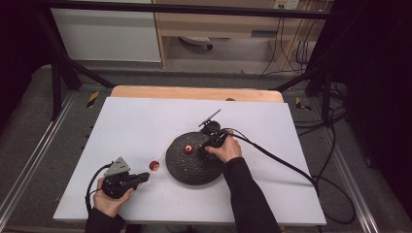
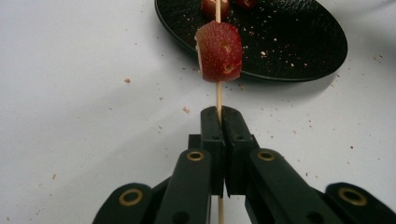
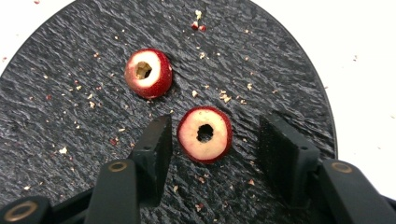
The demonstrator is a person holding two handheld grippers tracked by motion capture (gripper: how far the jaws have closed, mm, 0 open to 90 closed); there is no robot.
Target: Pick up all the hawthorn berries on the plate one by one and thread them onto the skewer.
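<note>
A: Let's start close to us. Our left gripper (image 2: 219, 116) has its jaws pressed tight together on a thin wooden stick (image 2: 218, 95). One red fruit piece (image 2: 219, 51) is already pushed onto the stick — it sits a little way past the jaw tips.

B: And in the high view our left hand rests on the white table (image 1: 136, 121), near the front edge, with the stick pointing toward the black plate (image 1: 182, 170).

A: Now a bit farther. Our right gripper (image 3: 212, 140) is over the plate. Its jaws stand partly open, one on each side of a cored fruit piece (image 3: 204, 134). The pads don't touch it yet, so we are not holding it.

B: Just behind it lies another cored piece (image 3: 148, 73), also flat on the plate, a little apart from the first.

A: So how far are we?

B: We think one piece is done, and two are left to put on the stick. The step right now looks like picking up the near one.

A: Let's count. One stick, one plate, two grippers.

B: And three fruit pieces we can see — one on the stick, two on the plate. Little crumbs lie on the plate and the table too.
</note>
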